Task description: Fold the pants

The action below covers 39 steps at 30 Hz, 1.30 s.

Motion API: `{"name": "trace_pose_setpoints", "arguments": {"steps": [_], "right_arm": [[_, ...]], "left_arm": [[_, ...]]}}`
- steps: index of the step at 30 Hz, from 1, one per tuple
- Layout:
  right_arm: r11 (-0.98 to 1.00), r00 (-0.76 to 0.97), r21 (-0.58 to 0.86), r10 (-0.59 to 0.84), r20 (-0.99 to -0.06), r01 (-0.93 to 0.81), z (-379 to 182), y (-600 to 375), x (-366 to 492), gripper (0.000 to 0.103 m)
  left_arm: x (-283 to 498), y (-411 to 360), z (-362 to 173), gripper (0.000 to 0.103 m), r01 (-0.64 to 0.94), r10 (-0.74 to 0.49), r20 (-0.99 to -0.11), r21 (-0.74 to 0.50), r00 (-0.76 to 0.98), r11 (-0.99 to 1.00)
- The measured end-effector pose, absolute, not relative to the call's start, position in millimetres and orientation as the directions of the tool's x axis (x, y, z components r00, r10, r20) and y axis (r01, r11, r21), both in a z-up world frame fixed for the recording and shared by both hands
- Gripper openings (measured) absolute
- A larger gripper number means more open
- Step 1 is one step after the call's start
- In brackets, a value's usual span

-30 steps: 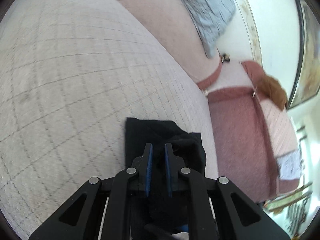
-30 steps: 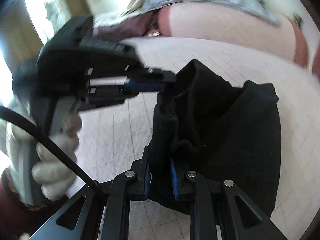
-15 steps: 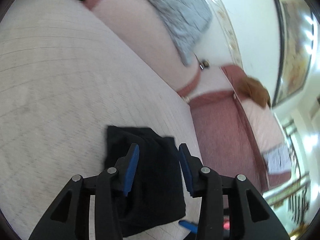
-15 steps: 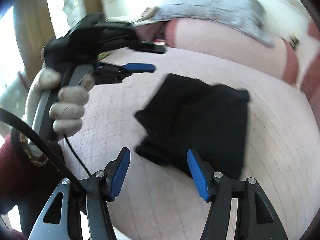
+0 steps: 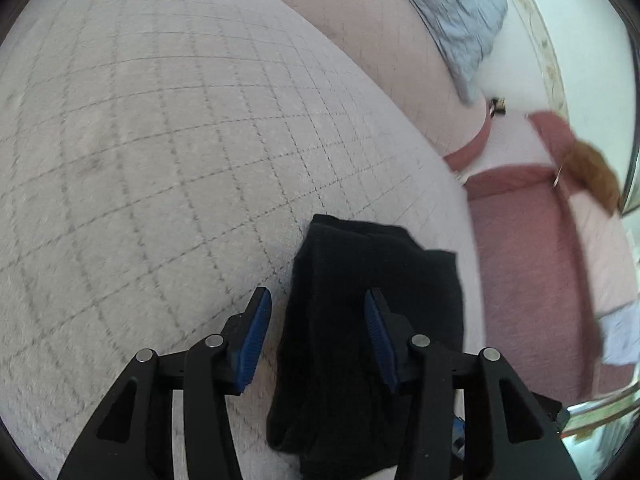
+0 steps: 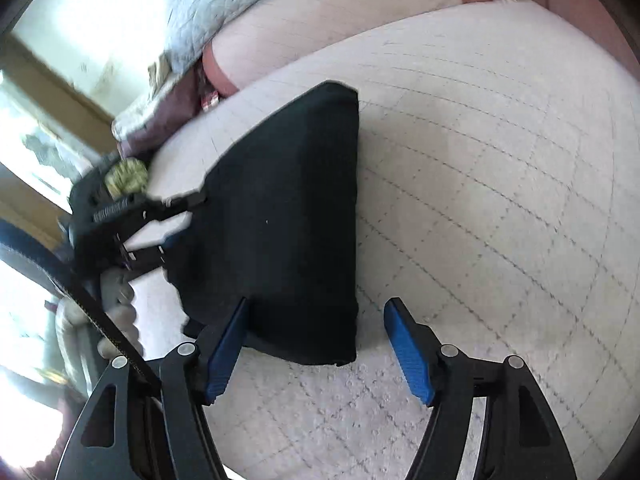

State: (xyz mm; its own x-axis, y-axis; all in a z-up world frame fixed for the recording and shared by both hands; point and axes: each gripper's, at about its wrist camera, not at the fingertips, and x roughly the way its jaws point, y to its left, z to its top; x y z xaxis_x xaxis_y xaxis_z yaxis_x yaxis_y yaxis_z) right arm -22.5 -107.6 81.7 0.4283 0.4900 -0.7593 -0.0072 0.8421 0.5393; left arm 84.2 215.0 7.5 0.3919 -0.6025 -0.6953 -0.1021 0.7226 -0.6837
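Folded black pants (image 5: pixel 372 320) lay on the quilted bed (image 5: pixel 160 160), long axis running away from the left gripper (image 5: pixel 318 336), whose wide, empty jaws straddled them; right gripper (image 6: pixel 316 344), equally wide, framed their near right corner.

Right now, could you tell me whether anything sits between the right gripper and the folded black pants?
Nothing visible does: the open right gripper faces the black pants directly, with only bare quilted bedspread around.
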Motion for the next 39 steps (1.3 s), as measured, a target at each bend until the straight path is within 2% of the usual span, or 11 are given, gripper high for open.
{"name": "trace_pose_setpoints", "arguments": {"steps": [4,8,10,15,20,25,30,31,34,36,39], "right_arm": [[0.902,0.579,0.430,0.374,-0.724,-0.044,129,-115,-13,0.074],[0.849,0.535,0.510,0.497,-0.683,-0.138,150,-96,37,0.074],[0.823,0.471,0.550,0.545,-0.694,-0.142,138,-82,69,0.074],[0.838,0.323,0.545,0.510,-0.797,0.020,66,-70,140,0.074],[0.822,0.405,0.569,0.509,-0.759,0.033,79,-94,128,0.074],[0.855,0.426,0.519,0.470,-0.773,-0.002,96,-119,82,0.074],[0.821,0.388,0.570,0.515,-0.765,0.034,83,-150,36,0.074],[0.810,0.381,0.584,0.526,-0.760,0.048,77,-153,32,0.074],[0.769,0.358,0.634,0.572,-0.738,0.078,60,-154,28,0.074],[0.733,0.353,0.674,0.610,-0.710,0.089,49,-153,33,0.076],[0.669,0.362,0.736,0.663,-0.655,0.105,37,-151,49,0.079]], "left_arm": [[74,218,32,0.046,-0.040,-0.603,-0.645,-0.697,0.469,0.716],[70,204,40,0.048,0.009,-0.591,-0.650,-0.669,0.478,0.744],[72,198,34,0.048,0.006,-0.591,-0.665,-0.662,0.457,0.749],[73,200,22,0.049,-0.026,-0.621,-0.656,-0.696,0.428,0.717],[74,207,15,0.058,-0.070,-0.670,-0.620,-0.753,0.408,0.654],[72,192,10,0.058,-0.073,-0.654,-0.654,-0.726,0.380,0.684],[62,161,11,0.068,-0.003,-0.592,-0.717,-0.638,0.368,0.770],[59,155,12,0.074,0.014,-0.579,-0.725,-0.619,0.372,0.785],[52,147,13,0.083,0.035,-0.588,-0.718,-0.622,0.374,0.782],[50,149,10,0.088,0.040,-0.621,-0.690,-0.656,0.373,0.753],[57,163,-1,0.102,0.020,-0.727,-0.583,-0.775,0.363,0.632]]}}
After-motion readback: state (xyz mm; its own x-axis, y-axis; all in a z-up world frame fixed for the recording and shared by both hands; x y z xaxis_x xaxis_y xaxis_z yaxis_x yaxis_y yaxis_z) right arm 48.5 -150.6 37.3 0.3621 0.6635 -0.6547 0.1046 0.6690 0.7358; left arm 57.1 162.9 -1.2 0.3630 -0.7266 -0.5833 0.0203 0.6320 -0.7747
